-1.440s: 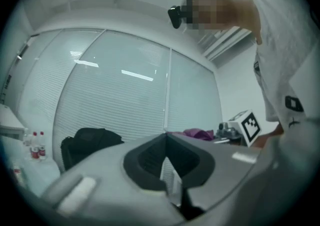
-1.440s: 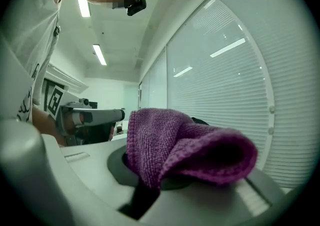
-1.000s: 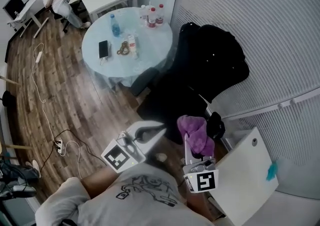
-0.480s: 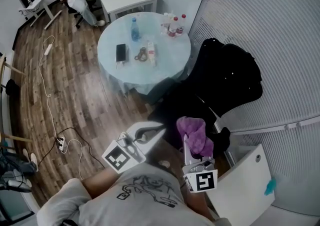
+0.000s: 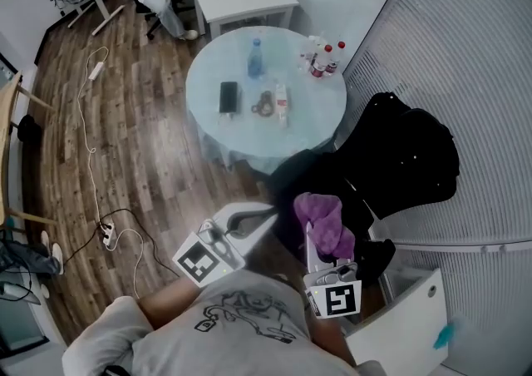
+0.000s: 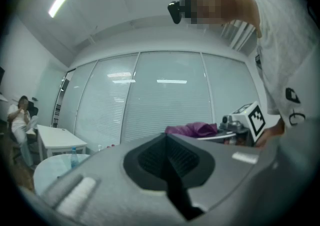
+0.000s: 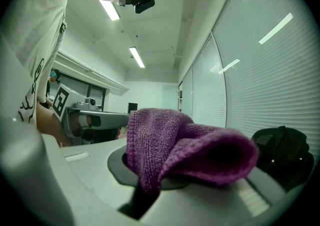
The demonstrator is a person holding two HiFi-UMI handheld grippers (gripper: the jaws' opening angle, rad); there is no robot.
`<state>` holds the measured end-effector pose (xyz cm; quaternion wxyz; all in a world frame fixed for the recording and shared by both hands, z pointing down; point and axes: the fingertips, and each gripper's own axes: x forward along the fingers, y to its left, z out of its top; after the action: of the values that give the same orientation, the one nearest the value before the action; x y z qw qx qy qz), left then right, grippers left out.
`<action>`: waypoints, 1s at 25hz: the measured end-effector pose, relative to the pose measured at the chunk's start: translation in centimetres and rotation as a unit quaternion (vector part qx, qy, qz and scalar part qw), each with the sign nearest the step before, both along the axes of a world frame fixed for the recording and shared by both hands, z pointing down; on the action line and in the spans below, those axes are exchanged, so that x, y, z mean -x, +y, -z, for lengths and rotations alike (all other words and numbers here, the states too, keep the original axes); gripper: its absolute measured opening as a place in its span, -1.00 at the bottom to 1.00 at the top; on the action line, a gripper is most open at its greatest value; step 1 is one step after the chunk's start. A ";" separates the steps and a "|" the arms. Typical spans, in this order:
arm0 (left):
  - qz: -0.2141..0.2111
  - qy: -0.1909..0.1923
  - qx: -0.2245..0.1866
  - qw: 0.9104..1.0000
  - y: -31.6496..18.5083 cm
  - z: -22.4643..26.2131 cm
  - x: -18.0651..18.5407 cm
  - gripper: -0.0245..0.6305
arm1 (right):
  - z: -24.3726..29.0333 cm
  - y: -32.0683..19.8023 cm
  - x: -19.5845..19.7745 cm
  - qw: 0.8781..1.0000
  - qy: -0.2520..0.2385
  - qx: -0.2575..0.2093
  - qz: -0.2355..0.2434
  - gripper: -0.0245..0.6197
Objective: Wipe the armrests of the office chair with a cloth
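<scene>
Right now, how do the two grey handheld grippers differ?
The left grey gripper has fingers shut on nothing; the right grey gripper has fingers pinching a purple microfibre cloth. The left gripper slants toward the right one; the right gripper points straight ahead. Both carry a white cube with a black square marker.

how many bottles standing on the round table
4: a blue bottle near the far side, and a cluster of three at the right rim; the cluster may hide another.

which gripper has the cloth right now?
The right gripper: its jaws are clamped on the purple cloth, which bunches up over them. The left gripper has its jaws together with nothing between them.
</scene>
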<state>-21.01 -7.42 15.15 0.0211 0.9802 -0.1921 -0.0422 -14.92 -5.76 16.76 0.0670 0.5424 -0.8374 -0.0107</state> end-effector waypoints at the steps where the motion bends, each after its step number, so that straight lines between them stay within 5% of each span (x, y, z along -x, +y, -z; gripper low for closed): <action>1: 0.002 0.000 0.001 1.000 -0.6 -0.1 0.4 -0.92 | 0.1 -0.6 0.6 1.000 0.000 -0.001 0.004 -0.83; 25: 0.029 -0.021 0.025 0.999 -6.8 -4.7 0.1 -0.92 | -4.0 -6.5 1.3 0.999 0.000 0.037 0.039 -0.83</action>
<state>-21.16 -14.19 19.89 0.0402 0.9740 -0.2222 -0.0173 -16.21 -12.22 20.72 0.0862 0.5066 -0.8577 0.0177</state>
